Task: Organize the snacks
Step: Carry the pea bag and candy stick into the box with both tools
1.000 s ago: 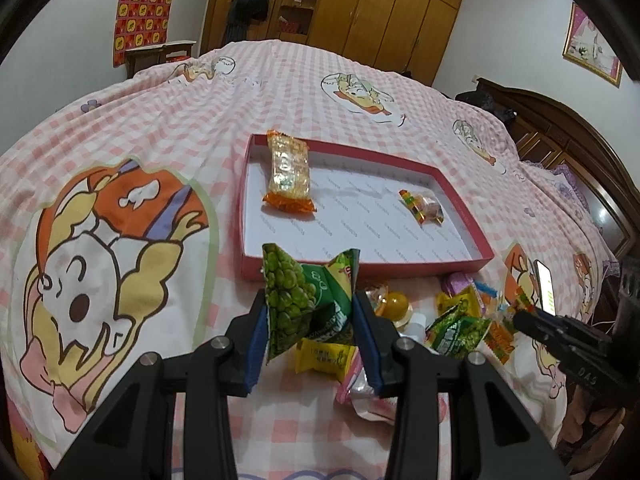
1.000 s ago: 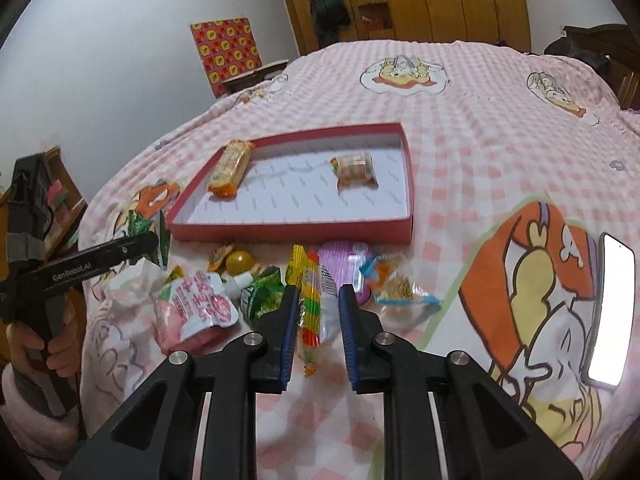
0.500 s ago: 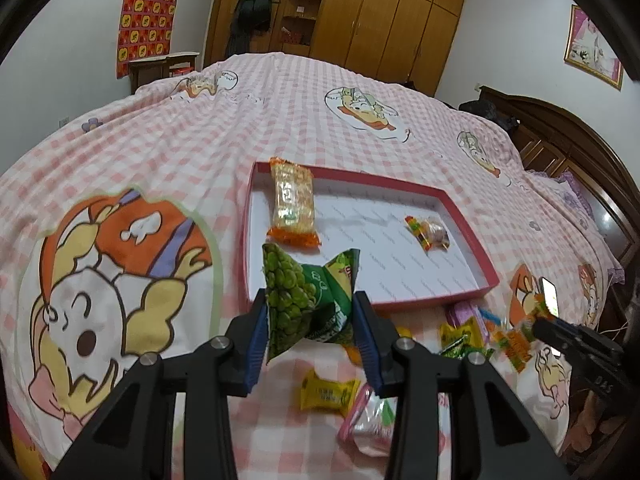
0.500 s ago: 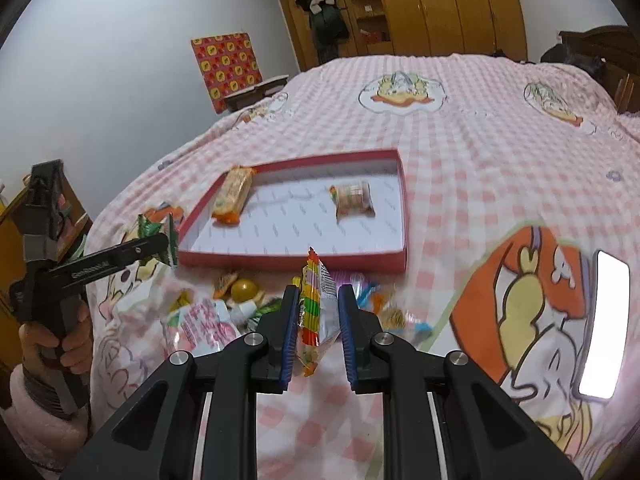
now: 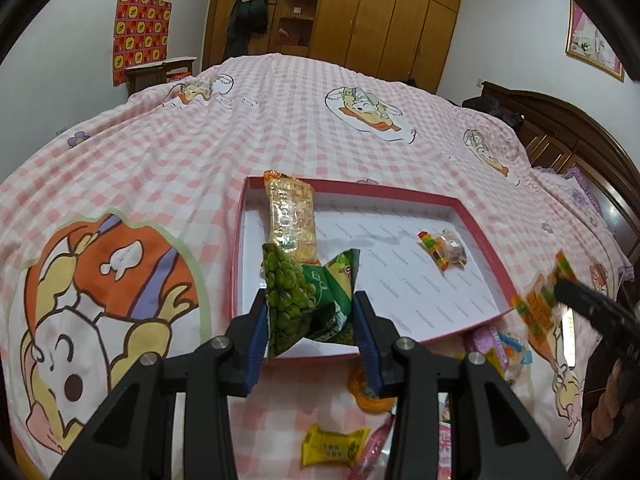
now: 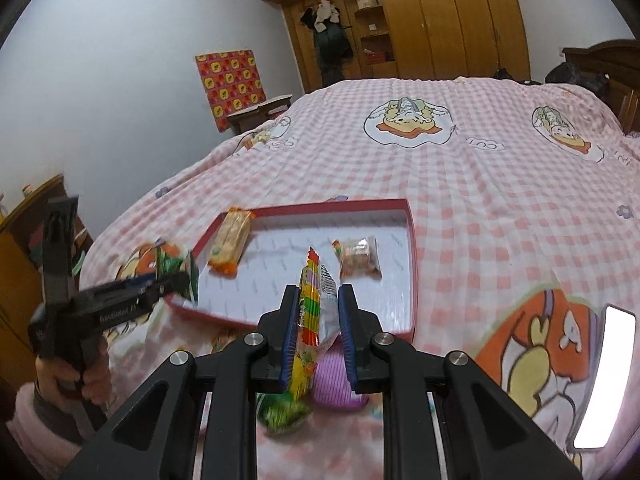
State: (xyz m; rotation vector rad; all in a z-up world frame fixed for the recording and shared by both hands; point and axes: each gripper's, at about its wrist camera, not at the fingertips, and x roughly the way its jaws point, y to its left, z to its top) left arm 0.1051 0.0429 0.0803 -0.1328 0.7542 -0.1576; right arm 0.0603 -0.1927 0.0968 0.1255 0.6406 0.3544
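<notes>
My left gripper (image 5: 310, 306) is shut on a green pea snack bag (image 5: 310, 300), held just above the near rim of the red tray (image 5: 486, 250). My right gripper (image 6: 318, 308) is shut on a striped multicolour candy packet (image 6: 310, 320), raised before the tray's near edge (image 6: 412, 264). Inside the tray lie an orange cracker pack (image 5: 291, 216) at the left and a small clear-wrapped candy pack (image 5: 444, 248) toward the right. In the right wrist view the left gripper (image 6: 176, 280) shows with the green bag (image 6: 176, 266), blurred.
Loose snacks lie on the pink checked bedspread in front of the tray: a yellow packet (image 5: 334, 444), an orange piece (image 5: 370, 398), a purple packet (image 6: 338, 380) and a green one (image 6: 282, 412). A lit phone (image 6: 602, 376) lies at the right. A hand (image 6: 76, 380) holds the left gripper.
Both grippers have risen from the snack pile and moved forward to the tray, each carrying its packet. The green bag now hangs over the tray's near edge.
</notes>
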